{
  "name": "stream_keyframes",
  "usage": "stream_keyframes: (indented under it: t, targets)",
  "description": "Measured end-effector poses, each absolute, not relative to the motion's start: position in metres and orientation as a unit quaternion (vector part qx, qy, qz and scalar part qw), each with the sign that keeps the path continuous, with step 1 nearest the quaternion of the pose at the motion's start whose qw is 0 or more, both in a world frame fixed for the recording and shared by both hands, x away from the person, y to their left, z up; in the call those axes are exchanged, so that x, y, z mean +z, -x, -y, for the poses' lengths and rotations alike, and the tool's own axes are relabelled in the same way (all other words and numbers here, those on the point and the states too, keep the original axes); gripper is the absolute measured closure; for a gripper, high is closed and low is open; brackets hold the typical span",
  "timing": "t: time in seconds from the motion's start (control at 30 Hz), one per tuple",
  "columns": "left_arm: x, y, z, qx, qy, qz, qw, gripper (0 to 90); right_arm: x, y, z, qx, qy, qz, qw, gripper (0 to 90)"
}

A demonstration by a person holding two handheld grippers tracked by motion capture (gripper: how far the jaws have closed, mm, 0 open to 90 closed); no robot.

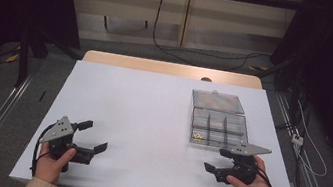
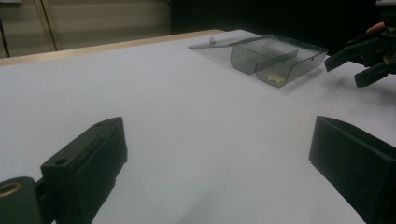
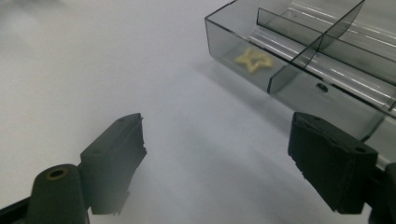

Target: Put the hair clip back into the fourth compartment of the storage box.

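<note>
table [image 1: 150, 121]: box [image 1: 219, 130] beside right tool [image 1: 218, 161].

One clear plastic box [image 1: 219, 128] stands ahead of the right gripper's [image 1: 218, 161] jaws, its single lid [image 1: 218, 101] folded back. It seems to be split into six compartments, though the far ones are hard to count. One small yellow star-shaped piece [image 3: 253, 60] lies in the compartment nearest those jaws. Two grippers are on one white table [image 1: 150, 121], the left gripper [image 1: 97, 136] well apart from the box.
</note>
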State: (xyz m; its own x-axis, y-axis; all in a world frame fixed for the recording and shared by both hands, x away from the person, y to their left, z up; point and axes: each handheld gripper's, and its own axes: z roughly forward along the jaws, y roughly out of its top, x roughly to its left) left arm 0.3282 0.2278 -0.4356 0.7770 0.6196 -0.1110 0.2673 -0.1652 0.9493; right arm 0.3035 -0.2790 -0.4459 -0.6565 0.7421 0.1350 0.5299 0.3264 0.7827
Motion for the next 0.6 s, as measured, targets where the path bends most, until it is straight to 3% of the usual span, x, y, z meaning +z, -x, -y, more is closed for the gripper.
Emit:
stream_keyframes:
  t: [0.6]
  targets:
    - [-0.435, -0.3284, -0.2282, 0.154, -0.749, -0.296, 0.573, 4.1, -0.4542, -0.2965, 0.2811, 0.424, -0.395, -0.805, 0.127, 18.2]
